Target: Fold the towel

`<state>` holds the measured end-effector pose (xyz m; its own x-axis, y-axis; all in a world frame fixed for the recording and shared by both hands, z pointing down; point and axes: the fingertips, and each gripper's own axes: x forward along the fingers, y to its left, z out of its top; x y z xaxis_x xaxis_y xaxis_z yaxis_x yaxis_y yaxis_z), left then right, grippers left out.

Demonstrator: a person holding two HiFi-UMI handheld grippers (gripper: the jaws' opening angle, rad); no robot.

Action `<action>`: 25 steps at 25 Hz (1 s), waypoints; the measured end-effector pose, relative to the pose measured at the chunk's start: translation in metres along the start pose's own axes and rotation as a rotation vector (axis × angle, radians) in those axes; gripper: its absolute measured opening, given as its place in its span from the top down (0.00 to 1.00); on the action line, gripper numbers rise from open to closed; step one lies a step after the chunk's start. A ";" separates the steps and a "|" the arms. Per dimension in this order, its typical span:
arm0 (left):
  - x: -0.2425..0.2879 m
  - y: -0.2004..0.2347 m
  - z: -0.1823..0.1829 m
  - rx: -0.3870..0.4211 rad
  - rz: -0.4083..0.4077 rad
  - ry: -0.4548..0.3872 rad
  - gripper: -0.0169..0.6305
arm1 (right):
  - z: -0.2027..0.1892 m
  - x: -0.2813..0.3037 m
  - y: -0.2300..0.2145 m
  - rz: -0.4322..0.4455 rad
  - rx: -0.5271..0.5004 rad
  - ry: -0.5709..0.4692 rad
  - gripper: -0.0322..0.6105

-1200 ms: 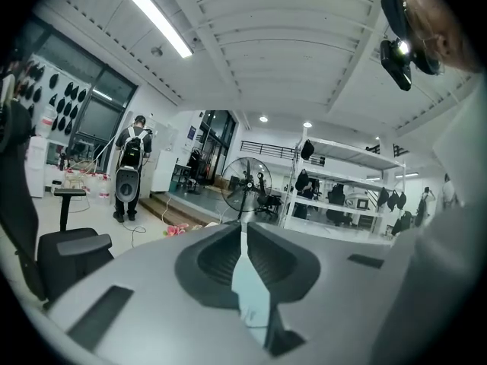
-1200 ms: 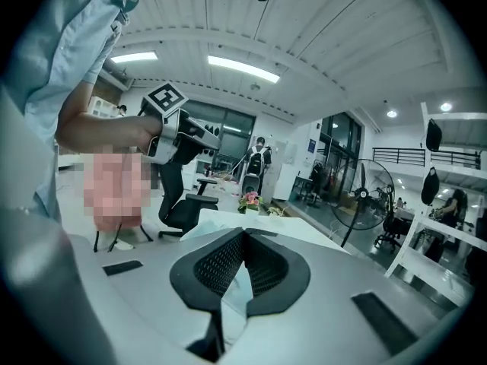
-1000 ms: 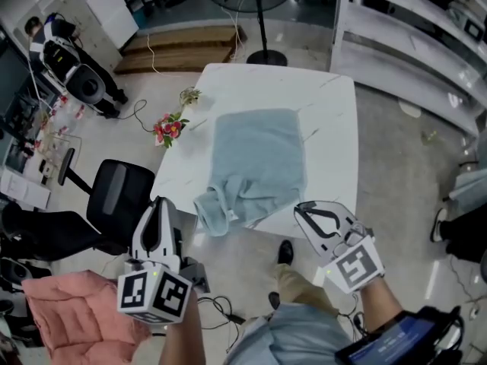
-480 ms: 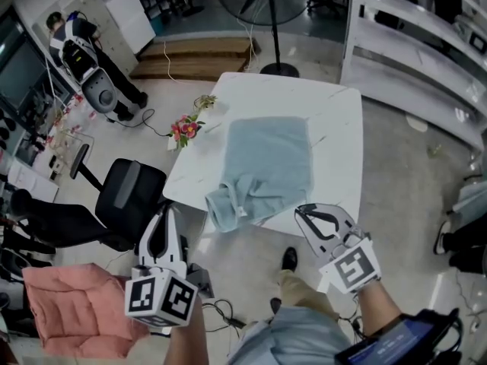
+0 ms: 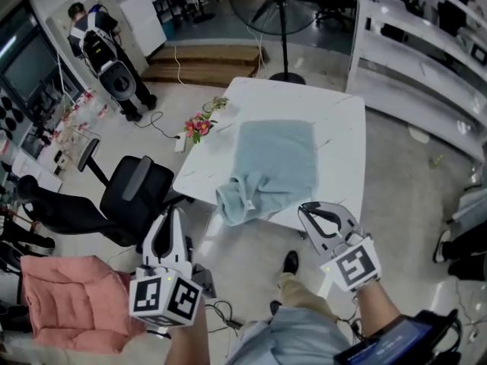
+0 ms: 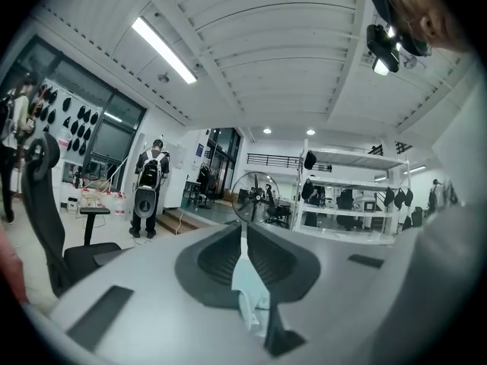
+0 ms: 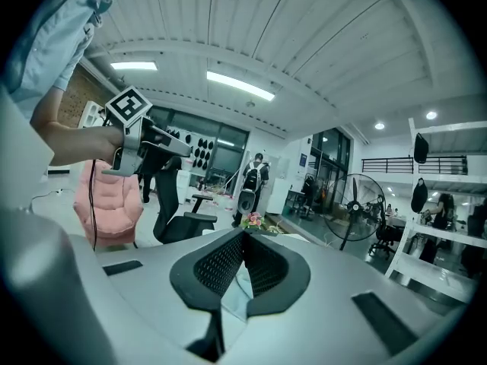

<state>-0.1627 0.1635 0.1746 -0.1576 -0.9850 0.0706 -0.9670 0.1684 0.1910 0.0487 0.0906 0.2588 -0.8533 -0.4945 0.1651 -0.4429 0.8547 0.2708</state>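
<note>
The towel [image 5: 275, 162] lies on the white bench [image 5: 342, 128]. Its far part is spread flat, and its near end is rumpled into a loose bunch that droops over the bench's near edge. To my eye the folding has barely begun. There is no clean crease and no edge laid on edge, only that crumpled near end. What is left is nearly everything: pull the bunch out square, bring one end over to meet the other, and smooth it down.

Neither tool has hold of the cloth. The left hand-held gripper [image 5: 170, 213] is clenched with nothing in it, and it is held well short of the bench. The right hand-held gripper [image 5: 303, 207] is clamped tight and empty too, near the bench's edge but not touching the cloth.

As for writing, a small white tag [image 5: 247, 204] shows on the bunched end, too small to read. The cubes on the hand-held grippers carry only black-and-white square patterns. I can make out no brand name anywhere.
</note>
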 end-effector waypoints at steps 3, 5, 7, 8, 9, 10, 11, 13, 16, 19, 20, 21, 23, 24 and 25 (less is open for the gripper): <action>-0.014 0.003 -0.004 0.017 0.004 -0.001 0.93 | 0.002 -0.004 0.008 0.000 -0.012 -0.001 0.93; -0.019 0.005 -0.016 0.038 0.005 0.017 0.93 | 0.001 -0.006 0.013 0.003 -0.015 0.001 0.93; -0.019 0.006 -0.033 0.056 0.002 0.058 0.93 | -0.001 -0.008 0.018 0.006 -0.009 0.006 0.93; -0.017 0.006 -0.044 0.063 -0.006 0.082 0.93 | -0.003 -0.008 0.019 0.006 -0.003 0.008 0.93; -0.013 0.006 -0.055 0.070 -0.017 0.104 0.93 | -0.005 -0.008 0.019 0.006 0.003 0.008 0.93; -0.008 0.005 -0.067 0.077 -0.029 0.120 0.93 | -0.009 -0.006 0.018 0.005 0.010 0.009 0.93; -0.001 0.004 -0.078 0.085 -0.042 0.133 0.93 | -0.013 -0.004 0.017 0.004 0.019 0.011 0.93; 0.011 0.001 -0.101 0.112 -0.074 0.154 0.93 | -0.026 0.001 0.016 0.003 0.041 0.020 0.93; 0.026 -0.004 -0.139 0.149 -0.139 0.201 0.91 | -0.045 0.008 0.019 -0.001 0.087 0.028 0.93; 0.042 -0.005 -0.173 0.193 -0.207 0.255 0.81 | -0.064 0.019 0.020 -0.005 0.127 0.044 0.93; 0.048 -0.005 -0.183 0.221 -0.234 0.273 0.77 | -0.069 0.023 0.020 -0.008 0.140 0.048 0.93; 0.053 -0.005 -0.193 0.256 -0.263 0.291 0.73 | -0.074 0.027 0.020 -0.012 0.159 0.047 0.93; 0.061 -0.006 -0.213 0.340 -0.324 0.325 0.66 | -0.084 0.032 0.023 -0.021 0.203 0.051 0.93; 0.064 -0.006 -0.221 0.378 -0.351 0.339 0.64 | -0.091 0.034 0.024 -0.020 0.216 0.062 0.93; 0.067 -0.006 -0.229 0.407 -0.373 0.352 0.63 | -0.098 0.036 0.026 -0.018 0.221 0.077 0.93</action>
<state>-0.1217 0.1055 0.4025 0.2109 -0.8915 0.4008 -0.9536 -0.2778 -0.1162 0.0332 0.0797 0.3649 -0.8252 -0.5130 0.2364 -0.5141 0.8555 0.0618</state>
